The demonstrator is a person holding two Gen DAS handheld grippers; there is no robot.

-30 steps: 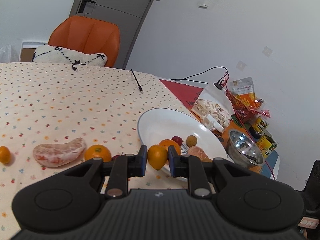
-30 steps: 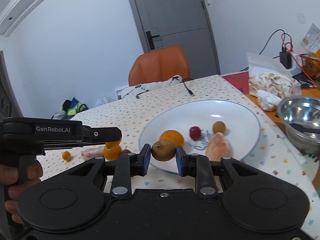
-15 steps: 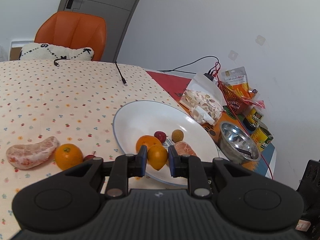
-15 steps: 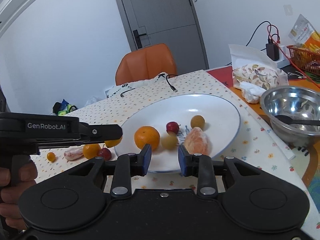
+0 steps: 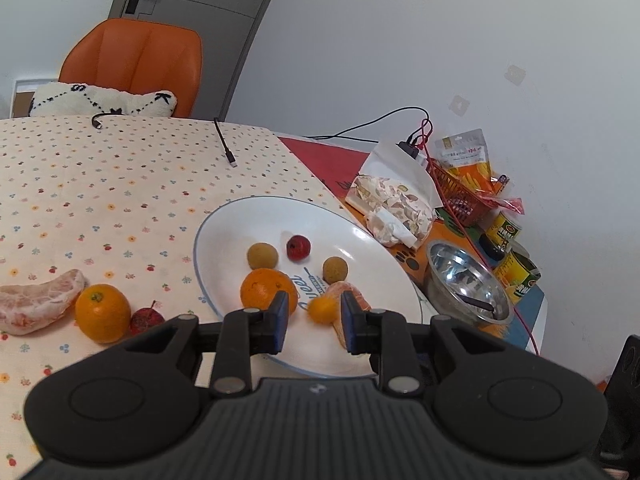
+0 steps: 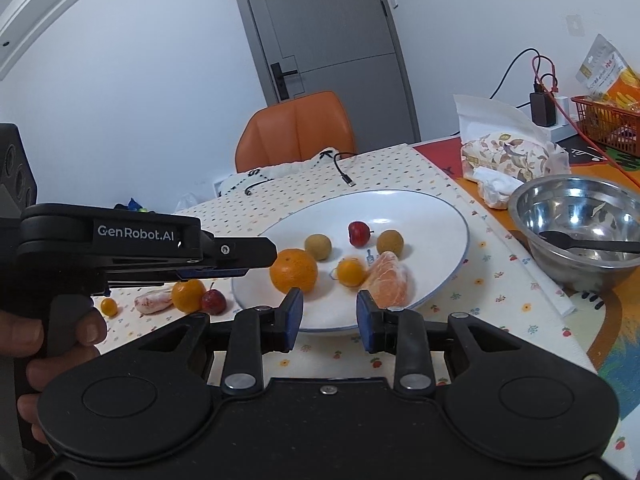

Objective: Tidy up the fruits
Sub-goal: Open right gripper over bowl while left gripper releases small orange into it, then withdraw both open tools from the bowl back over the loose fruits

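Since half a second ago your left hand-held gripper has released its kumquat onto the plate; the right hand-held gripper hangs open and empty too. Next, that orange on the desk: firm, fairly light, smooth-skinned and prone to roll, so pinch it across the middle

My left gripper sits low in the centre of its own wrist view, jaws spread apart with nothing clamped between them. My right gripper is likewise parted and empty, bottom centre of its view. At the left edge of the right wrist view, my left hand wraps the left gripper's handle.
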